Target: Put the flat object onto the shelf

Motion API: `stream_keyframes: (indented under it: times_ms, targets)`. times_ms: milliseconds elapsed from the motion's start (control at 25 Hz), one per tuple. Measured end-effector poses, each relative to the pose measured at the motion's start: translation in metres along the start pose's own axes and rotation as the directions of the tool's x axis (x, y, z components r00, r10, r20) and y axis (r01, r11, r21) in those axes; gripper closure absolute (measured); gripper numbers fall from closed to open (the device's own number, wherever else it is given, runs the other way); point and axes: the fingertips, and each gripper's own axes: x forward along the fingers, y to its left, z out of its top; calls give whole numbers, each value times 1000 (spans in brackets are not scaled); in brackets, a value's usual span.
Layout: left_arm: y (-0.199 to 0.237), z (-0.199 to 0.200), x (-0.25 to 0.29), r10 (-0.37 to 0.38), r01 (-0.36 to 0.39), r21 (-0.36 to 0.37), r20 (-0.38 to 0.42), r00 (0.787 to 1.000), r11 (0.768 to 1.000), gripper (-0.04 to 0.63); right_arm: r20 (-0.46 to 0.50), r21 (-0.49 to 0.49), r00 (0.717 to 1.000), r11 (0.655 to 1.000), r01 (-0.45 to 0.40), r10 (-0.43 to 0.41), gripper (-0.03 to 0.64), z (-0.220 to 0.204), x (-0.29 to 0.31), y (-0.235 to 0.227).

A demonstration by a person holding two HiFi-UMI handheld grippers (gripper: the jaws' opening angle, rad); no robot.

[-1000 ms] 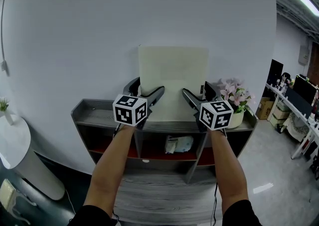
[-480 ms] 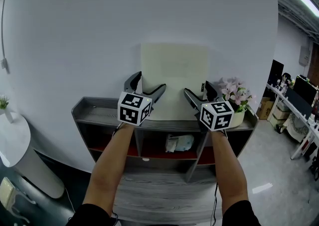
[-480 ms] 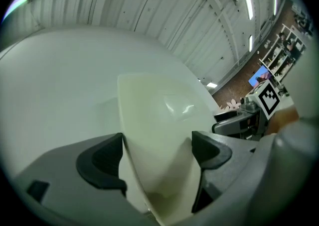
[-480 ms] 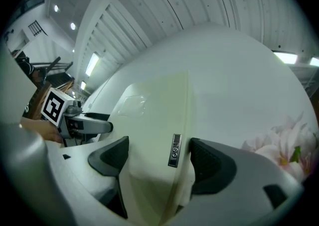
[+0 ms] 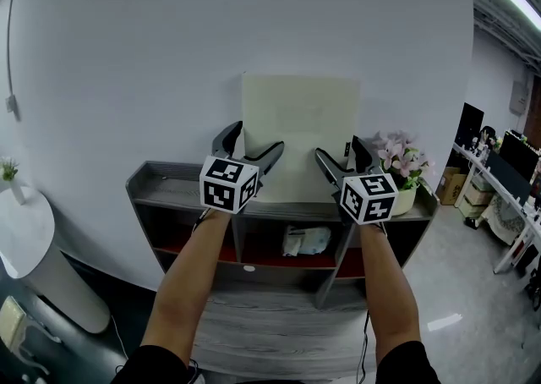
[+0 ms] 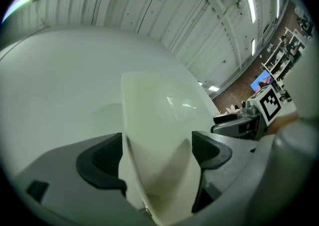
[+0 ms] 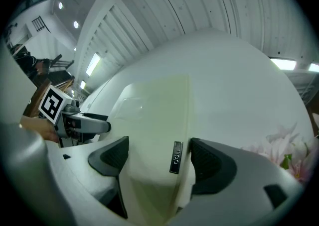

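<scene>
- As seen from the head view, the flat object (image 5: 300,133), a pale cream panel, stands upright on the top of the grey shelf (image 5: 169,192) with its back to the white wall. Its lower edge is on the top board, beside a pot of pink flowers (image 5: 393,158). The left gripper (image 5: 251,144) and right gripper (image 5: 340,150) flank its 2 lower corners.
- Seen from the left gripper view, that gripper's 2 jaws stand wide apart. The panel's edge (image 6: 159,115) runs between them, with a clear gap to the jaw on the right, so the grip reads as released.
- Seen from the right gripper view, these jaws are spread as well. The panel's other edge, bearing a small dark tag (image 7: 175,157), is between them; I judge it unclamped.
- By my judgement, the placing is done: the panel rests on the shelf on its own. Only drawing both grippers back without nudging it remains.
</scene>
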Motion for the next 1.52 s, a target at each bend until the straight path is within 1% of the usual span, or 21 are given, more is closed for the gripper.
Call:
stream_keyframes:
  times_ms: [360,600,680,760,800,880,920,960,1000,1040,1120,1160,1240,1280,1400,1520]
  targets:
    - [5,12,-19,19,-19,-10,34,999,1000,164,34,-17,999,1000,13,-12,212,11,-6,5]
    - [7,33,-50,51,-49,-14,105,993,999,164,112,-29,993,999,46,-43,212,30,-26,12]
    - [5,39,-64,71,-70,-11,141,987,997,164,144,-28,988,998,54,-50,212,36,-38,15]
    - [1,45,-78,104,-105,-1,185,977,994,169,170,-28,984,998,55,-49,212,41,-50,20]
    - [-1,48,-85,122,-126,6,207,971,992,184,182,-33,982,998,55,-48,212,43,-55,24]
    - [-6,53,-98,156,-165,18,249,956,986,270,207,-57,977,996,67,-54,217,47,-66,31]
    - [-9,55,-103,170,-181,18,266,949,983,316,223,-73,973,994,82,-64,242,50,-72,33]
    - [-12,55,-108,182,-193,12,278,943,981,361,243,-87,967,991,102,-78,302,53,-78,35]
    - [-14,55,-112,193,-202,4,286,939,979,410,263,-98,960,988,122,-93,398,56,-85,37]
    - [-17,53,-116,203,-210,-6,290,935,978,456,279,-105,955,985,136,-102,450,58,-91,40]
    - [-20,49,-124,220,-223,-24,294,930,975,503,295,-111,950,983,144,-106,502,60,-101,47]
    - [-22,45,-127,226,-227,-31,292,929,973,534,298,-113,949,983,145,-105,522,60,-105,51]
    - [-26,38,-133,234,-233,-38,280,931,972,572,293,-125,950,980,152,-110,565,57,-112,59]
    - [-29,32,-135,236,-234,-40,268,934,971,585,285,-132,952,979,158,-115,574,55,-115,62]
    - [-38,11,-144,242,-238,-44,214,946,970,589,240,-136,963,978,160,-124,589,38,-122,73]
    - [-49,-17,-150,241,-237,-43,156,958,971,589,177,-109,976,983,146,-125,591,9,-127,81]
